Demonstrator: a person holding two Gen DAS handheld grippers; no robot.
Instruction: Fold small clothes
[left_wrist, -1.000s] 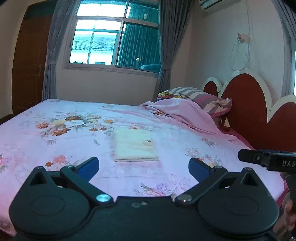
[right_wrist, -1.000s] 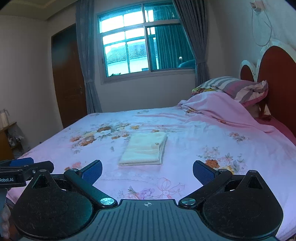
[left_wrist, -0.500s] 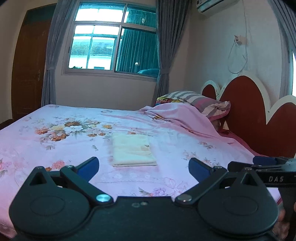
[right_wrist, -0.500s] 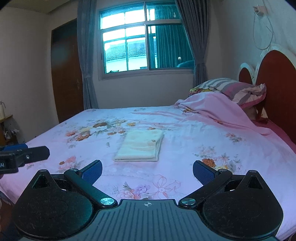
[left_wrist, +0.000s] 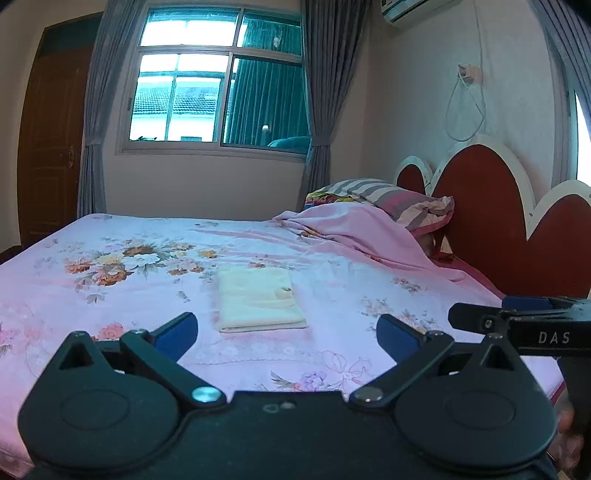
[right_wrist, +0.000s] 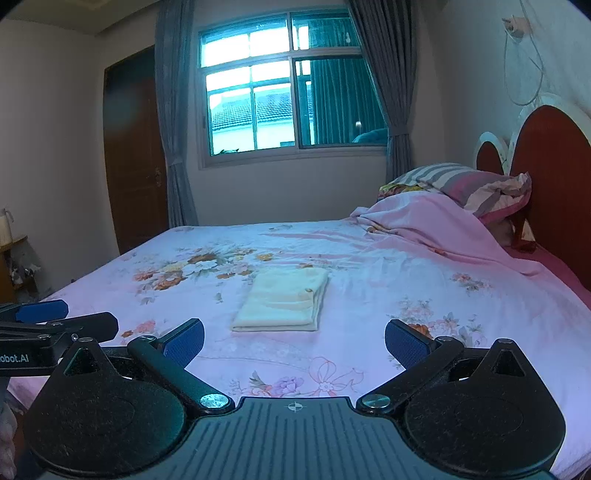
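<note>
A pale yellow folded cloth (left_wrist: 260, 299) lies flat on the pink floral bed sheet (left_wrist: 110, 295), also seen in the right wrist view (right_wrist: 284, 299). My left gripper (left_wrist: 286, 334) is open and empty, held back from the near edge of the cloth. My right gripper (right_wrist: 293, 339) is open and empty, also short of the cloth. The right gripper shows from the side in the left wrist view (left_wrist: 517, 325). The left gripper shows from the side in the right wrist view (right_wrist: 55, 321).
A bunched pink blanket (left_wrist: 354, 229) and striped pillow (left_wrist: 399, 199) lie by the red headboard (left_wrist: 491, 221) at right. A window (left_wrist: 221, 92) with grey curtains is on the far wall. A brown door (right_wrist: 136, 155) is at left.
Both grippers have drawn back and tilted up from the bed. The cloth sits lower and farther off in both views. Both jaws stay open.
</note>
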